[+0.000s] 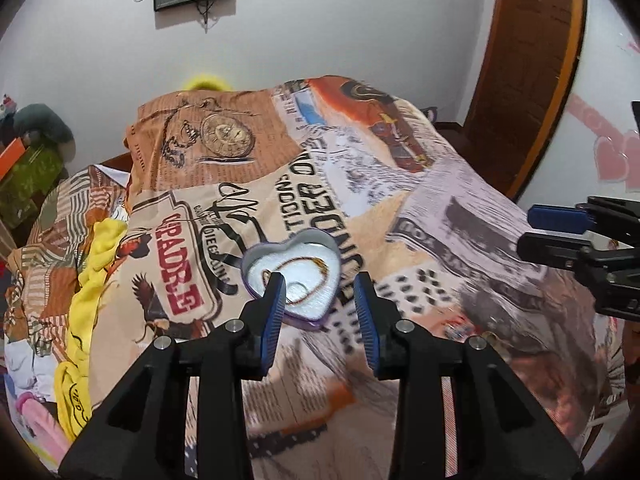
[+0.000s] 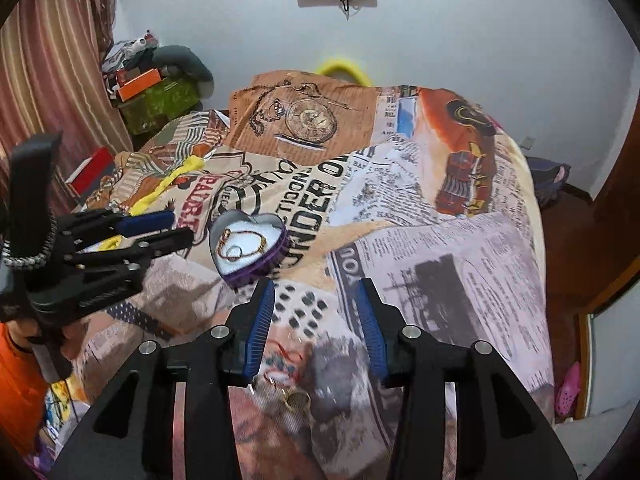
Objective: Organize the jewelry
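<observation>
A purple heart-shaped box (image 1: 316, 322) with a white lining sits on the printed bedspread; a gold chain (image 1: 310, 294) lies coiled inside it. The box also shows in the right wrist view (image 2: 256, 268) with the chain (image 2: 244, 246) in it. My left gripper (image 1: 320, 284) is open and empty, just before the box, its left finger overlapping the box's near edge. My right gripper (image 2: 314, 292) is open and empty, hovering to the right of the box. A gold ring (image 2: 298, 400) and a small beaded piece (image 2: 284, 358) lie on the bedspread below it.
The bedspread (image 2: 440, 240) covers the whole bed. Yellow cloth (image 1: 92, 280) lies bunched at its left side. Boxes and a green bag (image 2: 160, 100) stand by the curtain at far left. A wooden door (image 1: 528, 60) is at the right.
</observation>
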`<state>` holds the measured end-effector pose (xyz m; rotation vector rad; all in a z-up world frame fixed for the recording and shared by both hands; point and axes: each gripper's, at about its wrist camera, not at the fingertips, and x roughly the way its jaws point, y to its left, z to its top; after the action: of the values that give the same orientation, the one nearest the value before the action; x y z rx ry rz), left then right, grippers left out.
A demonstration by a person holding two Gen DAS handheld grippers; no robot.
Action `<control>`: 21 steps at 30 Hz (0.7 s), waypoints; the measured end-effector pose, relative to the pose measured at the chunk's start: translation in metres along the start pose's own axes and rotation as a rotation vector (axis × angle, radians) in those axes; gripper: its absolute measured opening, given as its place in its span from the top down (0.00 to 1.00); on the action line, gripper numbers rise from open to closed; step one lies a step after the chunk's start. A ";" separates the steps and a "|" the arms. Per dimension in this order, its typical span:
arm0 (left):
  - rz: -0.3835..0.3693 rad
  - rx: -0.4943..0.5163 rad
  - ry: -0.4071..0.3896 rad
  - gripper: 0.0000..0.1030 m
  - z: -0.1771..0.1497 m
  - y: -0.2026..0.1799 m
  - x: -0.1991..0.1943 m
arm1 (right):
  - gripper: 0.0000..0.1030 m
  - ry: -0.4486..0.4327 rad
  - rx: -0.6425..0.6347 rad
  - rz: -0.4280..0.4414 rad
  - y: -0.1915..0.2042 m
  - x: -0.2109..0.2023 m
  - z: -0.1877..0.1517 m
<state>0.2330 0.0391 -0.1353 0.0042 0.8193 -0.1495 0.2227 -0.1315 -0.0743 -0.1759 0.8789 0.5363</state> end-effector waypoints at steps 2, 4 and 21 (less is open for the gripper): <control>-0.012 0.008 0.001 0.65 -0.005 -0.008 -0.007 | 0.62 0.000 -0.011 -0.012 0.000 -0.005 -0.008; -0.027 0.013 0.005 0.65 -0.011 -0.015 -0.010 | 0.62 0.001 -0.017 -0.022 0.001 -0.010 -0.016; -0.154 0.029 0.110 0.65 -0.047 -0.077 0.016 | 0.62 0.053 -0.044 -0.075 0.003 -0.011 -0.072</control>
<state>0.1990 -0.0360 -0.1754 -0.0242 0.9273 -0.3087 0.1663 -0.1593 -0.1110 -0.2636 0.9088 0.4832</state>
